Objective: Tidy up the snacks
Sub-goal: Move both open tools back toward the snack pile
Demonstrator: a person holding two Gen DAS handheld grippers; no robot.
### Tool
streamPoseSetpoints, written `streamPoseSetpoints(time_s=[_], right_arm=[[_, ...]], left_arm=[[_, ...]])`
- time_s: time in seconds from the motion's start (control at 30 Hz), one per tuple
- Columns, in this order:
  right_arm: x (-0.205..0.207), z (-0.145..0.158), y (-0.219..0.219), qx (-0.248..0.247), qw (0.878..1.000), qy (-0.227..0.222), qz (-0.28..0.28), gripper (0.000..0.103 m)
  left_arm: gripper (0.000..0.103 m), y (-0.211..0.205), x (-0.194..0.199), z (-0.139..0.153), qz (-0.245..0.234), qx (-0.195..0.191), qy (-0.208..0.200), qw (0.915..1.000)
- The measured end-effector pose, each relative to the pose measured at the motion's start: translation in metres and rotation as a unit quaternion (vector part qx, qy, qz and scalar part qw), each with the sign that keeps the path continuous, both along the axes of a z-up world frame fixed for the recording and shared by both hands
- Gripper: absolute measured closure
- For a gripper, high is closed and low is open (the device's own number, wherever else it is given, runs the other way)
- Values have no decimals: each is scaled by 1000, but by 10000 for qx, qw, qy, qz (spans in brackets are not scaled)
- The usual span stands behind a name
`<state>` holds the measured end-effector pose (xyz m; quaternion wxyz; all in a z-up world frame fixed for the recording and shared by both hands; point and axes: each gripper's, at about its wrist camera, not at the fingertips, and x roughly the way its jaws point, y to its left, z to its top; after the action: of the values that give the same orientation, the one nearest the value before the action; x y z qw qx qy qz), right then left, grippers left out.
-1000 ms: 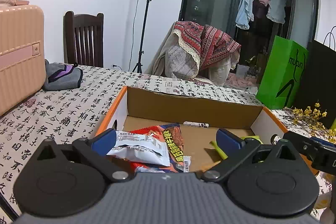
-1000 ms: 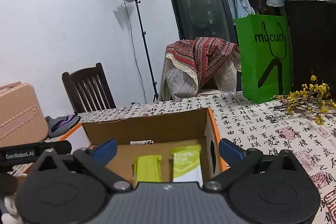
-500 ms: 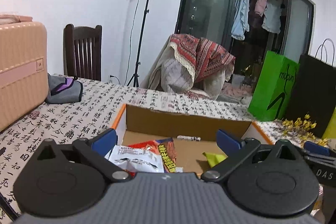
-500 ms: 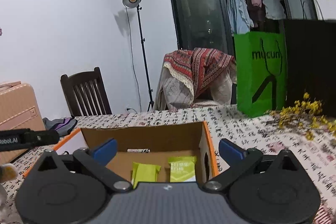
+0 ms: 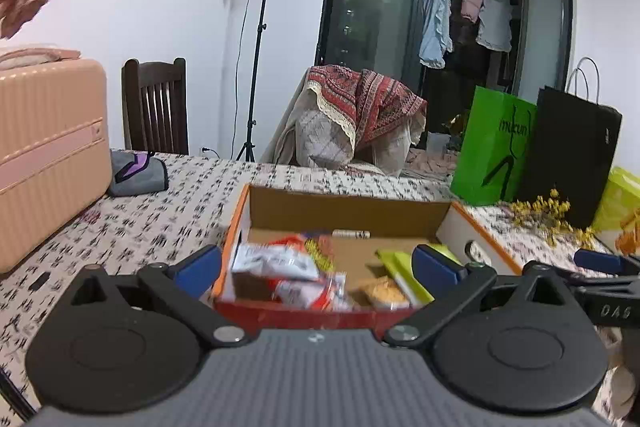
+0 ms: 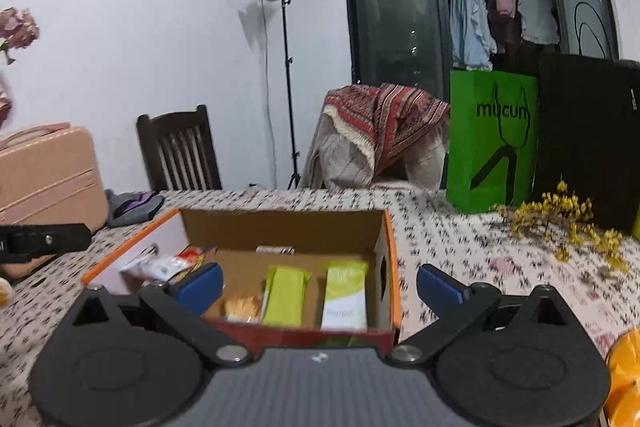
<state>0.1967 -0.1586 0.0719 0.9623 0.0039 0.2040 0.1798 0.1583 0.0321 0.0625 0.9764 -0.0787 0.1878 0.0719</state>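
Now both my tongs, left (image 5: 316,263) and right (image 6: 320,285), gape empty before the box (image 6: 390,267); two green packets (image 6: 286,297) lie lengthwise, ends toward me.

We count one open cardboard box with orange edges (image 6: 390,239) holding two lime-green snack packets (image 6: 285,297), one golden cracker pack (image 6: 240,307) and some red-and-white wrappers (image 5: 280,261), too blurred to number. Behind it we see one green paper bag (image 6: 490,143), one black paper bag (image 6: 588,139), one dark wooden chair (image 6: 178,151) and one pink hard-shell suitcase (image 5: 48,155).
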Motion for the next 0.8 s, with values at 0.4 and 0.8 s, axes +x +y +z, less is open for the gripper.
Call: streamPoseSetpoints(time_s=[0.4, 0.8], right_arm=[[-63, -46, -2, -238, 9971, 690, 206, 0], [-34, -58, 2, -728, 9908, 1101, -292, 0]], left_arm=[[0, 32, -69, -53, 60, -154, 353, 9992], [0, 47, -87, -62, 212, -283, 465, 9983]])
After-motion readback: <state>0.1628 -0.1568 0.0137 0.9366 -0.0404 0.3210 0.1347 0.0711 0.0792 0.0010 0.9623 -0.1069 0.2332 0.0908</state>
